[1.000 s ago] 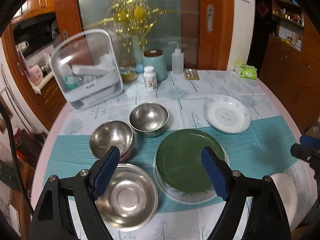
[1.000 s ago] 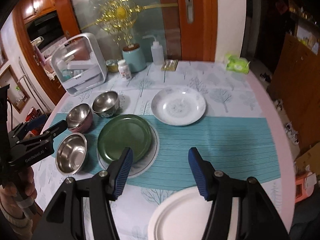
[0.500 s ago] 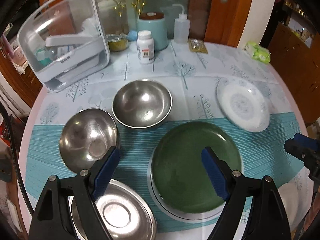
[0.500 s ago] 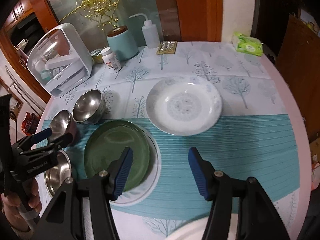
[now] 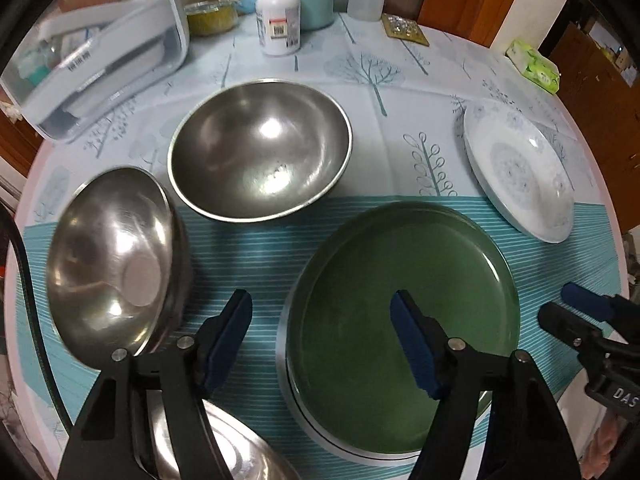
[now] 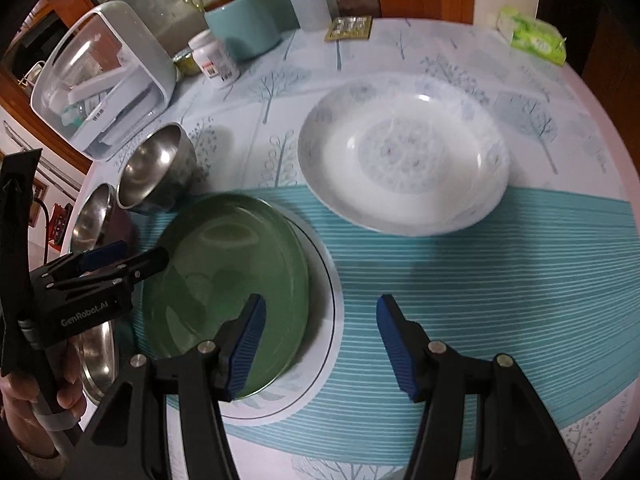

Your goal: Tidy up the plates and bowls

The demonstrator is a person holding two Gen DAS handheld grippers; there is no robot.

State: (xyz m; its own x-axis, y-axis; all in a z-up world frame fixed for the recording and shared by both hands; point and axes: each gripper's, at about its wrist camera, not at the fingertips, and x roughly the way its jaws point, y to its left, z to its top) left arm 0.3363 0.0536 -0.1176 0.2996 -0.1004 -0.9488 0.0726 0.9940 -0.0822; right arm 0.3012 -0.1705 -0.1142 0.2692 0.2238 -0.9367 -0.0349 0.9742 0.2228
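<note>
Left gripper (image 5: 322, 342): jaws closing, nothing pressed by the pads; held above the left rim of the green plate (image 5: 404, 320).
Right gripper (image 6: 320, 344): jaws partly apart, nothing held; hung over the striped cloth (image 6: 500, 280) right of the green plate.
Green plate: stacked on a white plate (image 6: 320, 280).
Patterned plate (image 6: 404, 156): alone, behind.
Steel bowls (image 5: 260, 148): three seen, grouped left of the plates.
</note>
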